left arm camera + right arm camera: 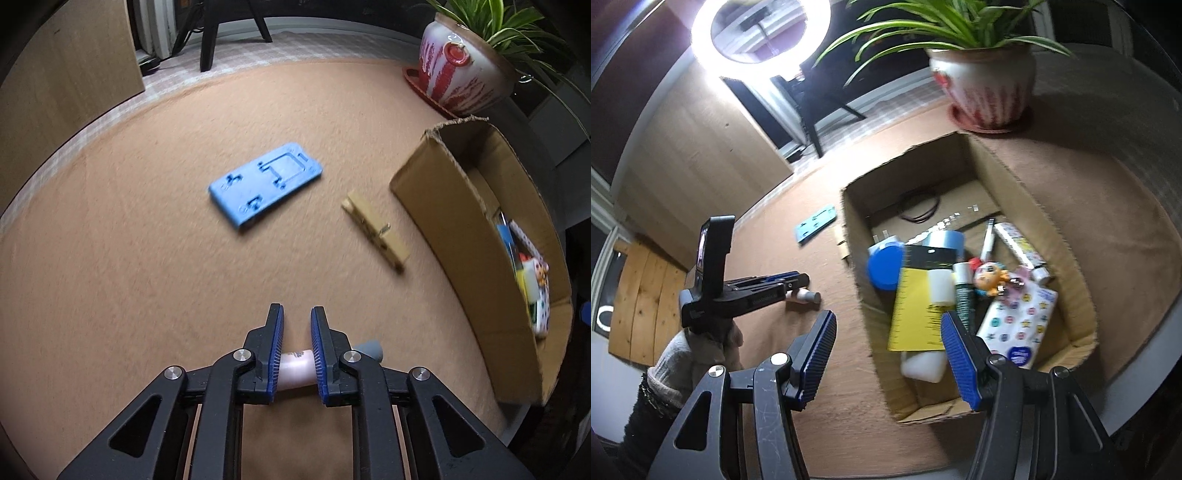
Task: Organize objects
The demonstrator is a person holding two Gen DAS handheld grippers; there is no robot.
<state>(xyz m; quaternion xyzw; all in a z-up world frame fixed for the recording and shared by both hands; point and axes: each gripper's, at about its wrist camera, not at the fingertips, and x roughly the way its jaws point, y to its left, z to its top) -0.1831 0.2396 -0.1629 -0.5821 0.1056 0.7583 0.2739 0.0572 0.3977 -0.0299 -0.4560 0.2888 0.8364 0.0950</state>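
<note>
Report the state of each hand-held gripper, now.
Left hand-held gripper: closed on a small pink tube with a grey cap.
Right hand-held gripper: open, holding nothing, over the cardboard box.

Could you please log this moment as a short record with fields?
surface: brown carpet
left gripper: closed on a pale pink tube with a grey cap
right gripper: open, empty, above the cardboard box
still on carpet: blue plate, wooden clothespin
in box: yellow card, blue lid, other small items
background: potted plant
</note>
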